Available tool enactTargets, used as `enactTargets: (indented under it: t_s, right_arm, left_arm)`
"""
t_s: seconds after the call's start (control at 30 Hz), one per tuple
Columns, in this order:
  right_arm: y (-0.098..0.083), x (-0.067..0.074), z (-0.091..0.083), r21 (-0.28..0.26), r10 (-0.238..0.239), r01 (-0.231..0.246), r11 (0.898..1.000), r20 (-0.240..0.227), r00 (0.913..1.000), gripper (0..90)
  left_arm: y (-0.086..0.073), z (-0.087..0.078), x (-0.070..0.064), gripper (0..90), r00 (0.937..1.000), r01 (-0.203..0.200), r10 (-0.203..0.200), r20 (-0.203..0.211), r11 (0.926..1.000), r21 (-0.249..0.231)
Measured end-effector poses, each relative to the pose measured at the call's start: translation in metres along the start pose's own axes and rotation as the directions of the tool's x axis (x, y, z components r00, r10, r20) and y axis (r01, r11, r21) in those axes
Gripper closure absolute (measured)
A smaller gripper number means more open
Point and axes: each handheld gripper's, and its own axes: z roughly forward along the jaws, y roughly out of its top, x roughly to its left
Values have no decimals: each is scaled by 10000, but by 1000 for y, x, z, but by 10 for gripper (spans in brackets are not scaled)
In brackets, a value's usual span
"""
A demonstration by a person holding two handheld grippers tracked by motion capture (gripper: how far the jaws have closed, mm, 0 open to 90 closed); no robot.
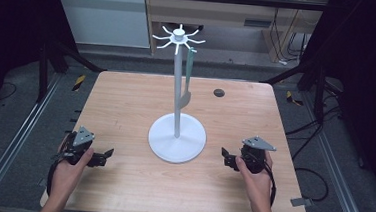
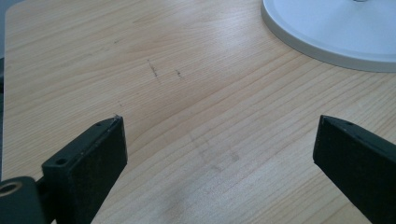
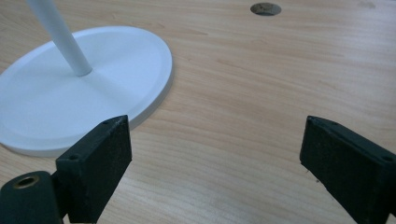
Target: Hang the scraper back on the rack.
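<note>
Nearest the high view's camera, two hands come in from the bottom edge, each holding a gripper low over the wooden table (image 1: pixel 126 96). Between them stands the white stand (image 1: pixel 180 85) — a round flat base at the middle of the table, a thin upright pole, and a crown of short hooks at the top. A greenish utensil (image 1: pixel 188 76) hangs from one hook on the right side of the crown and dangles down beside the pole, its wider end partway down.

To the base's left sits the left gripper (image 1: pixel 103 156), jaws pointing toward the stand; in the left gripper view its jaws (image 2: pixel 215 154) stand wide apart with bare wood between them and the base's rim at the upper right. On the other side, the right gripper (image 1: pixel 226 155) is near the base's edge and apart from it — its jaws (image 3: pixel 215 149) are spread wide too, nothing between them, with the base and the pole's foot at the left of the right gripper view.

Farther back on the table, a small dark round hole (image 1: pixel 219 92) lies to the right of the pole.
</note>
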Motion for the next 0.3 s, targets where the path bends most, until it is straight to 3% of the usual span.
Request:
enactTargets:
  t_s: [0.17, 0.3]
  right_arm:
    - [-13, 1, 5, 461, 452, -441, 9980, -234, 9987, 115]
    - [-15, 1, 5, 783, 26, -27, 9969, 20, 10000, 115]
  left_arm:
    - [3, 1, 0, 26, 10000, 18, -18, 67, 10000, -70]
    - [2, 1, 1, 26, 10000, 71, -70, 41, 10000, -30]
